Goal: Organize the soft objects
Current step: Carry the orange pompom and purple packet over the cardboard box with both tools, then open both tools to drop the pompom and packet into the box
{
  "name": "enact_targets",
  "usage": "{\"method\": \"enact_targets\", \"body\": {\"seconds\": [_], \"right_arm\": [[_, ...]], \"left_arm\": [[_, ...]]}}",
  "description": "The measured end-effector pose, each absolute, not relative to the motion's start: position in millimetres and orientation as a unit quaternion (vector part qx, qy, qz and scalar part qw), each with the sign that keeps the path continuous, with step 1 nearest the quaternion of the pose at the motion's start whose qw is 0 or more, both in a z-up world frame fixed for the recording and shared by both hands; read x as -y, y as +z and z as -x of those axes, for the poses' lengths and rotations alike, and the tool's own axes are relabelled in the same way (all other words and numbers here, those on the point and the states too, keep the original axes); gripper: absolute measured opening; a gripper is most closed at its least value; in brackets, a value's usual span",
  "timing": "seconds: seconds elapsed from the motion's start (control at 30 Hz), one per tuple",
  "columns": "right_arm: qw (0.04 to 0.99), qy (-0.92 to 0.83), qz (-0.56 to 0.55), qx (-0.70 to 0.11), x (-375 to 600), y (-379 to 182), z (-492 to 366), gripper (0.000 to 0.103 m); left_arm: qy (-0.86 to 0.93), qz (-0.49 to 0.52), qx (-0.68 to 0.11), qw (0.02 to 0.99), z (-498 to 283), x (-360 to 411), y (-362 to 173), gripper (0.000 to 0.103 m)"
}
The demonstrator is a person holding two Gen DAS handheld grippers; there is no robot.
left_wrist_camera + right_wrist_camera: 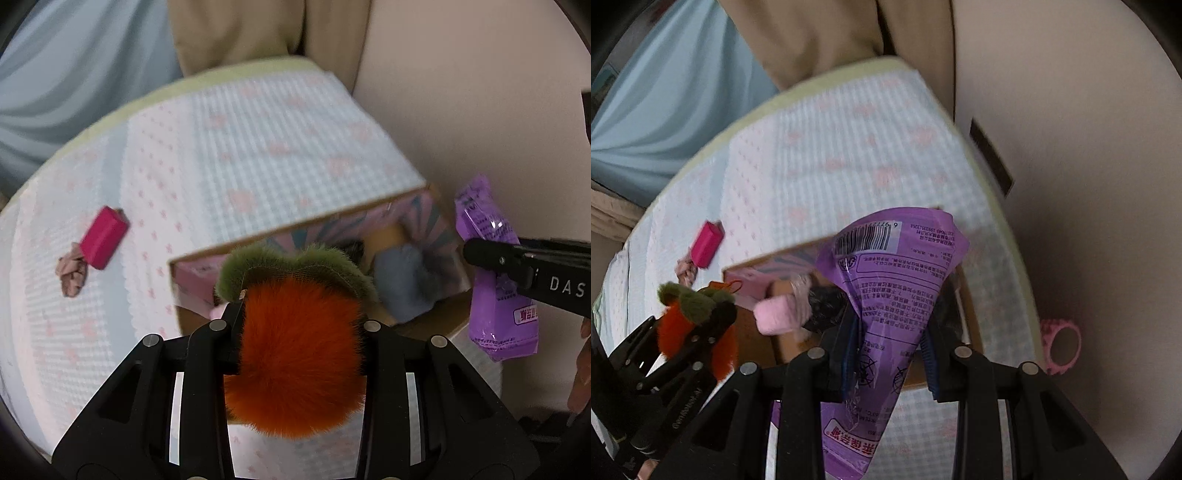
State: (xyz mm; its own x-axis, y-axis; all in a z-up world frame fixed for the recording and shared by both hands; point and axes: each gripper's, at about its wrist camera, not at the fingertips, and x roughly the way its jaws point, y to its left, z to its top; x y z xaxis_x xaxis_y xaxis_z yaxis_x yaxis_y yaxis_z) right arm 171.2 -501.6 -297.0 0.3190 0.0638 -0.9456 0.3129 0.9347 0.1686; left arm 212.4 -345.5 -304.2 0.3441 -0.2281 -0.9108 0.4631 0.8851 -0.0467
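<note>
My left gripper [299,314] is shut on an orange furry plush with a green top [295,350] and holds it just in front of the open cardboard box [229,254]; it also shows in the right wrist view [683,325]. My right gripper [890,347] is shut on a purple plastic packet [894,273] above the box [971,317]; the packet shows at right in the left wrist view [495,280]. Inside the box lie a pink soft block [775,314], a dark furry item [827,302] and a grey-blue soft item [402,284].
The box sits on a bed with a checked pink-and-blue cover [221,140]. A magenta block [103,236] and a crumpled pink cloth [72,273] lie on the bed at left. A pink tape roll [1062,347] lies by the wall at right. Blue curtain behind.
</note>
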Motion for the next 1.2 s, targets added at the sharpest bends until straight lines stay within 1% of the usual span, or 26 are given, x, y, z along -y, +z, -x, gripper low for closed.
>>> {"method": "enact_targets", "body": {"seconds": [0.13, 0.3, 0.33, 0.37, 0.4, 0.43, 0.47, 0.5, 0.53, 0.57, 0.77, 1.0, 1.2], "right_arm": [[0.782, -0.060, -0.165, -0.598, 500.5, -334.2, -181.1, 0.028], [0.767, -0.040, -0.178, -0.615, 498.7, -367.1, -192.8, 0.030], [0.764, -0.031, -0.182, -0.618, 497.0, -372.2, -195.1, 0.031], [0.765, -0.027, -0.180, -0.617, 496.4, -374.4, -196.2, 0.036], [0.769, -0.023, -0.174, -0.614, 494.7, -375.4, -197.5, 0.043], [0.777, -0.015, -0.165, -0.608, 492.0, -375.0, -198.8, 0.055], [0.783, -0.008, -0.158, -0.601, 489.5, -374.8, -200.0, 0.071], [0.787, -0.003, -0.152, -0.598, 487.6, -374.5, -200.4, 0.081], [0.788, 0.003, -0.143, -0.599, 485.4, -375.2, -201.2, 0.099], [0.786, 0.005, -0.139, -0.603, 484.0, -377.5, -202.6, 0.103], [0.782, 0.001, -0.144, -0.606, 486.4, -379.0, -196.0, 0.103], [0.798, -0.004, -0.132, -0.588, 483.9, -368.3, -189.0, 0.103], [0.813, -0.012, -0.125, -0.569, 478.4, -339.5, -179.6, 0.103]], "left_arm": [[-0.210, -0.144, -0.554, 0.792, -213.6, 350.1, -341.2, 0.030], [-0.218, -0.183, -0.557, 0.780, -210.2, 350.9, -356.5, 0.030], [-0.224, -0.182, -0.557, 0.779, -209.5, 350.0, -356.4, 0.031], [-0.228, -0.182, -0.557, 0.778, -209.1, 348.8, -356.1, 0.034], [-0.232, -0.185, -0.560, 0.773, -208.7, 349.1, -358.8, 0.050], [-0.228, -0.195, -0.562, 0.771, -208.0, 349.1, -360.6, 0.084], [-0.222, -0.204, -0.561, 0.771, -206.8, 348.8, -360.9, 0.099], [-0.222, -0.209, -0.552, 0.776, -204.1, 346.6, -359.7, 0.103], [-0.225, -0.211, -0.551, 0.776, -202.1, 344.3, -358.6, 0.103], [-0.226, -0.209, -0.555, 0.773, -201.7, 342.7, -358.5, 0.103], [-0.213, -0.195, -0.567, 0.772, -196.9, 331.8, -357.8, 0.103], [-0.206, -0.179, -0.566, 0.778, -193.3, 320.8, -349.5, 0.103], [-0.207, -0.146, -0.557, 0.791, -184.8, 303.3, -319.6, 0.103]]}}
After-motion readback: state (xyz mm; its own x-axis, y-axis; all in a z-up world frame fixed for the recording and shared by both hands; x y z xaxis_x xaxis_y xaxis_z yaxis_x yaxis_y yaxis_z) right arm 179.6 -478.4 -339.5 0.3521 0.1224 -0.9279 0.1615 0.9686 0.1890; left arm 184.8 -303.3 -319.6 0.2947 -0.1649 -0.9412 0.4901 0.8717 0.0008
